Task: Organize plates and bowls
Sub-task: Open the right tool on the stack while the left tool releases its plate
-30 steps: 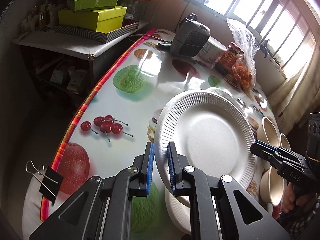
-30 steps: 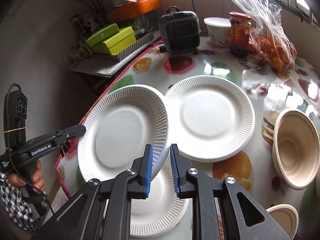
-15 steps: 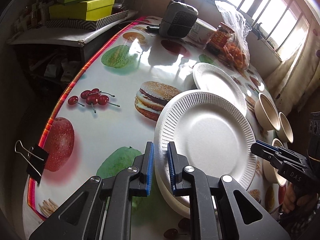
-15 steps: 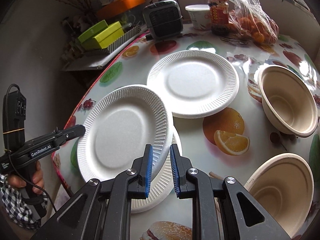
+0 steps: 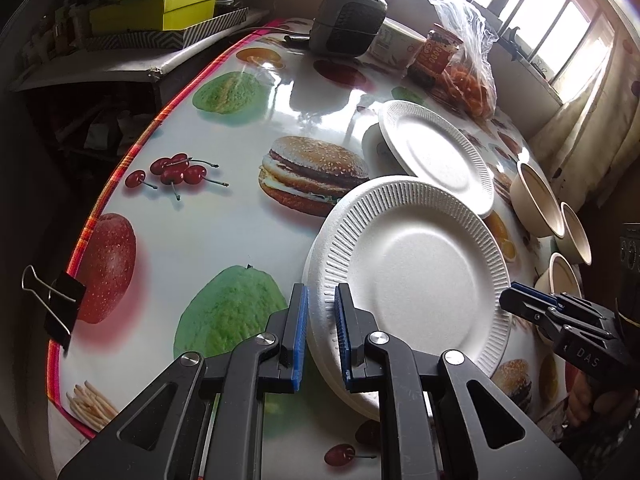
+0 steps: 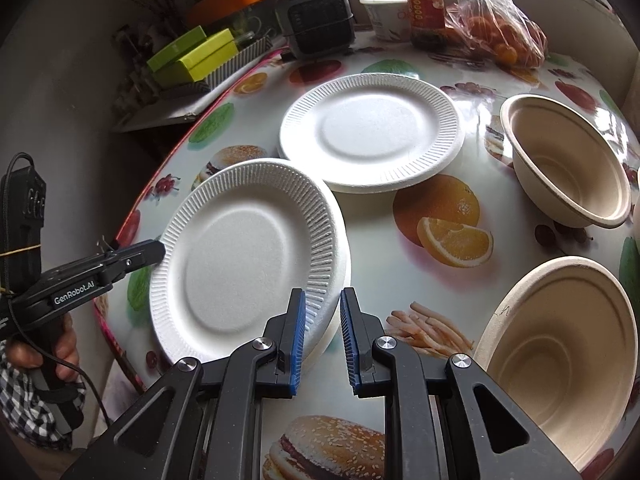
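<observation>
A white ribbed paper plate (image 5: 416, 276) (image 6: 240, 256) lies on top of another white plate on the fruit-print table. My left gripper (image 5: 320, 332) has its jaws around the plate's near rim, slightly parted. My right gripper (image 6: 322, 336) stands open at the plate's opposite rim, which lies between its jaws. A second white plate (image 5: 434, 156) (image 6: 372, 132) lies farther back. Beige bowls (image 6: 568, 164) (image 6: 556, 352) stand to the right; they also show at the right edge in the left wrist view (image 5: 536, 204).
A dark grey heater (image 6: 316, 20), a white tub (image 6: 386, 14), a red-labelled jar (image 6: 424, 8) and a bag of oranges (image 6: 496, 28) stand at the far end. Green boxes (image 5: 156, 8) sit on a side shelf. A binder clip (image 5: 56, 304) grips the table's left edge.
The held plate has come down onto the plate below it. Both grippers' jaws have widened, the right one clearly off the rim.
</observation>
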Motion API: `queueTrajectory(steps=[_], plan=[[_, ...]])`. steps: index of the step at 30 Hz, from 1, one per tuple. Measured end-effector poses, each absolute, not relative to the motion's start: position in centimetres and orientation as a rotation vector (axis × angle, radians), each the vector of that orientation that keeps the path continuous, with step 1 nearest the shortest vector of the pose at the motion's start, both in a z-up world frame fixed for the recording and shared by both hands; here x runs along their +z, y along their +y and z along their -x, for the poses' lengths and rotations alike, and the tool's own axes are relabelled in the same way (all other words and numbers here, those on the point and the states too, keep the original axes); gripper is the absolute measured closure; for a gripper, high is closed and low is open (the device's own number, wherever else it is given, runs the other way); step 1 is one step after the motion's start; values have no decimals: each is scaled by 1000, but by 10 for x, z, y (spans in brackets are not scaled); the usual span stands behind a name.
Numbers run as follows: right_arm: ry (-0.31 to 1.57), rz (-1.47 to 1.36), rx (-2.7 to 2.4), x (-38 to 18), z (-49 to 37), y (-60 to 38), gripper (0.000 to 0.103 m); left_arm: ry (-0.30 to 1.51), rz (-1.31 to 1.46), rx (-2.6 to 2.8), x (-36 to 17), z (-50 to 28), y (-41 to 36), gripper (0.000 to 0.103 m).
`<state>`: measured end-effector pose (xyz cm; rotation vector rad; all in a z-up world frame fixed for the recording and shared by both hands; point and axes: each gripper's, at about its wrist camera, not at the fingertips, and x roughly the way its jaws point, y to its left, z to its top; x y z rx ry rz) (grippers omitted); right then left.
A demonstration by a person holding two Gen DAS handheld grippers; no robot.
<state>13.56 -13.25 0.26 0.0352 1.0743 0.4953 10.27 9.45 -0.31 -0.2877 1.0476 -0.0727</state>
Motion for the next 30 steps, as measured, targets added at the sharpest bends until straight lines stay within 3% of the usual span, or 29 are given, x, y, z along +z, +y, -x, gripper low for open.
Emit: queueTrajectory(steps=[26, 30], plan=[[1082, -18, 481, -2, -135, -133, 84, 1050, 288, -69, -7, -102, 92, 89], [1082, -17, 481, -2, -135, -133, 78, 1050, 295, -68, -7, -103, 94, 88]])
